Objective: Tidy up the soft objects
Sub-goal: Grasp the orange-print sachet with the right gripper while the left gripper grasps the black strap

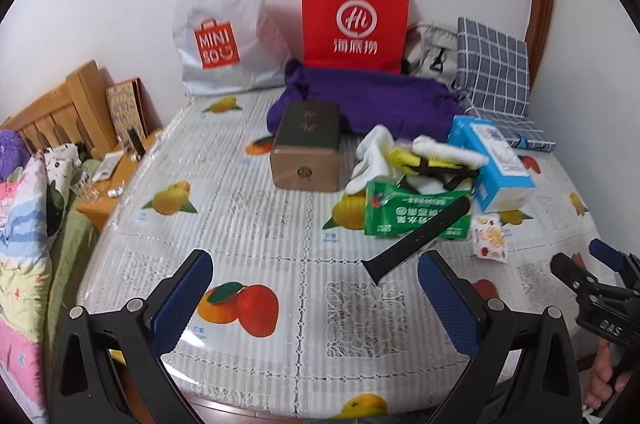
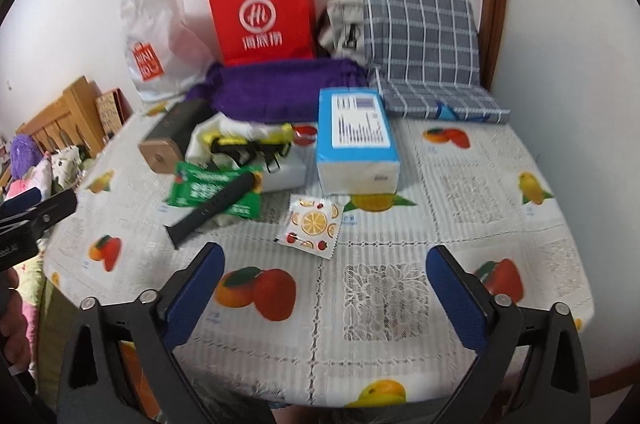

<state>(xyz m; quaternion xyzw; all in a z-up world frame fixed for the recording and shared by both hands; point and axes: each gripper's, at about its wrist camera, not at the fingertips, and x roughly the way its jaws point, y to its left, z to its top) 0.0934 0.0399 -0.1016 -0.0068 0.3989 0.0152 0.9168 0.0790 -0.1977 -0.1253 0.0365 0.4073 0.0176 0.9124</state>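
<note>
We log the soft things first. A purple cloth point(image 1: 372, 103) lies bunched at the far side of the table point(image 1: 256, 207), just in front of a red paper bag point(image 1: 354, 19). A white cloth point(image 1: 374, 155) sits in a small heap near the table's middle, tangled with yellow-and-black straps point(image 1: 430, 163). A folded grey checked cloth point(image 2: 424, 39) leans on the wall at the far right, its lower part flat on the table.

Around the heap we note a green packet point(image 1: 404, 216) with a black strap point(image 1: 416, 240) lying across it, a blue tissue pack point(image 2: 354, 135) just right of the heap, and a brown box point(image 1: 306, 151) to its left. A small fruit-print sachet point(image 2: 310, 226) lies alone, nearer us than the tissue pack. A white plastic bag point(image 1: 220, 23) stands beside the red bag.

The left gripper point(image 1: 316, 298) hangs over the near table edge, its fingers spread wide with nothing between them. The right gripper point(image 2: 324, 294) is likewise spread wide and holds nothing. Both are well apart from the soft things. A bed with patterned bedding point(image 1: 20, 232) lies to the left.
</note>
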